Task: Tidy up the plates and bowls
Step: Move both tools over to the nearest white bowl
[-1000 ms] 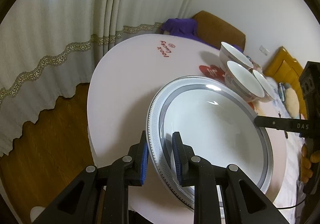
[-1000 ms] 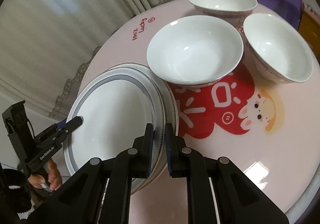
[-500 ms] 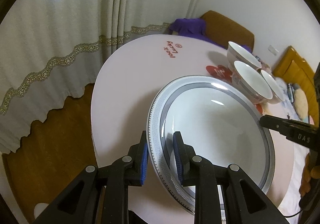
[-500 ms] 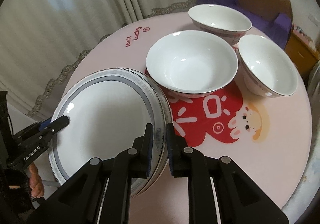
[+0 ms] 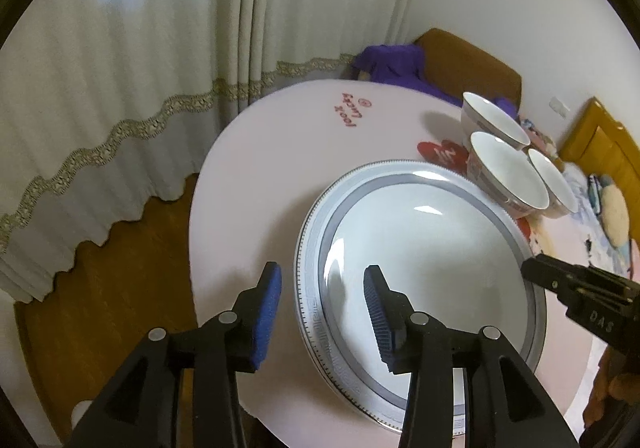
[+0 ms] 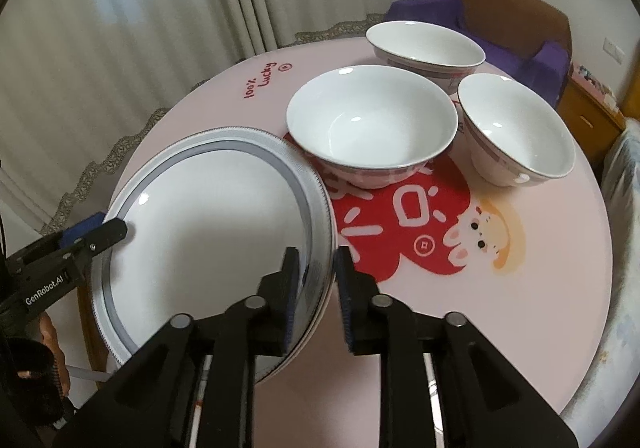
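The round pink surface [image 6: 520, 288] carried a stack of grey-rimmed plates [image 6: 208, 232] at its near edge, with three white bowls [image 6: 372, 123] grouped just beyond. The left hand-held gripper [image 5: 322, 312] had just been opening, its blue pads standing apart astride the stack's rim without pressing it. The right hand-held gripper [image 6: 316, 288], narrower, had likewise just been opening, its pads clear of the opposite rim between them.
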Available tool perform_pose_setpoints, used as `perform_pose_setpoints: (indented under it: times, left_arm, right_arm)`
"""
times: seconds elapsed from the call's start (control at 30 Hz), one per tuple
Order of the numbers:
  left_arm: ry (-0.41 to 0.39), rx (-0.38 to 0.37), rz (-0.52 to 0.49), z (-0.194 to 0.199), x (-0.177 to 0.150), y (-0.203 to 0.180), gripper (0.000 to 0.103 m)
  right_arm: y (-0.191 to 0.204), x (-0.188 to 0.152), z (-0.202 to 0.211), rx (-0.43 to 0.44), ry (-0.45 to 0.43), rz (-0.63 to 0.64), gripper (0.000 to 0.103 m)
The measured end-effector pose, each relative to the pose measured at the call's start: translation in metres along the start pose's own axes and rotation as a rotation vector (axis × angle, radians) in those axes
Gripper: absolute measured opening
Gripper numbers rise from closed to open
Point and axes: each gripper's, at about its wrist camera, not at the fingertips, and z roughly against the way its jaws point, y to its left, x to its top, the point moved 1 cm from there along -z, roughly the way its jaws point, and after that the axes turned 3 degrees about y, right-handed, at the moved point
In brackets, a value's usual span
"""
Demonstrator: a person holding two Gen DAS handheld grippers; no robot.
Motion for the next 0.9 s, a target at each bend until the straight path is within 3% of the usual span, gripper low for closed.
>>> perform_pose_setpoints:
  times: [0.37,0.57,0.7,0.9]
  left_arm:
    - [-0.052,0.099,-0.028,0.020,-0.008,-0.035,0.049]
    - [-0.081,0.122,-0.055,0.032,-0.010,-0.063,0.066]
    - [-0.097,0.103,-0.074,0.040,-0.010,-0.084,0.076]
    - [-0.103,0.067,-0.087,0.050,-0.007,-0.106,0.081]
  right_arm:
    - [-0.008,-0.009,0.013,0.030,-0.059,-0.020,0.034]
    - [-0.019,-0.011,0.027,0.058,-0.095,-0.033,0.043]
    - [-0.033,-0.012,0.042,0.061,-0.132,-0.062,0.052]
    - [-0.067,-0.017,0.068,0.059,-0.188,-0.126,0.054]
